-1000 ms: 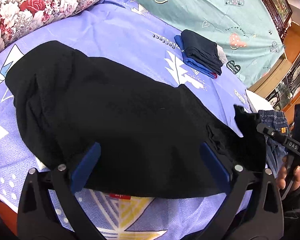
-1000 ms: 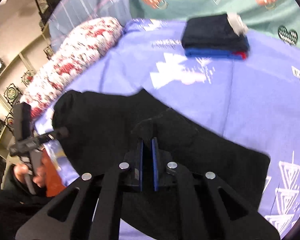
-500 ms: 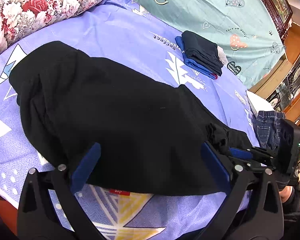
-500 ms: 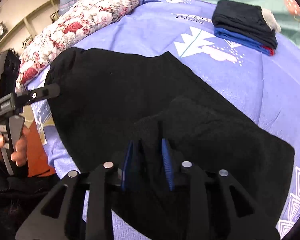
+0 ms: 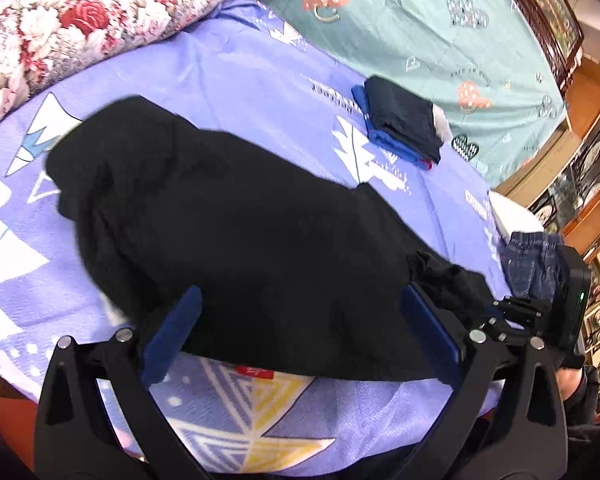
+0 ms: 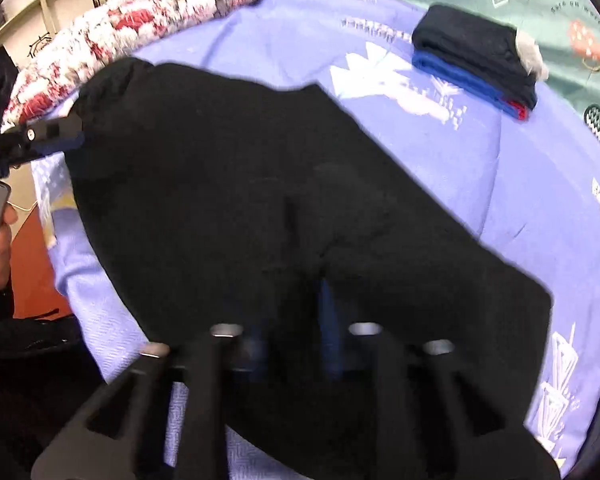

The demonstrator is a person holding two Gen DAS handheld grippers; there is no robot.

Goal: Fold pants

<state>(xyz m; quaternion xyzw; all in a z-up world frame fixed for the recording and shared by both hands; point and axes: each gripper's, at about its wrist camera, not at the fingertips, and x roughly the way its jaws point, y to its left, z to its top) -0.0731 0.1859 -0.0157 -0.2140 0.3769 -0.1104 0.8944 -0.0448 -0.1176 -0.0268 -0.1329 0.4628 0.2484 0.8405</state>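
Right wrist view: the right gripper (image 6: 290, 344), clamped on a raised corner a second ago, now has parted fingers around the lowered black pants (image 6: 260, 200) on the bed (image 6: 520, 184); left gripper (image 5: 296, 332) stays wide. The fold appears laid.

The black pants (image 5: 260, 240) look like soft matte cloth, kinda fuzzy. Purple bedsheet (image 5: 260, 88) is smooth woven fabric. Floral pillow (image 5: 80, 20) is cloth too.
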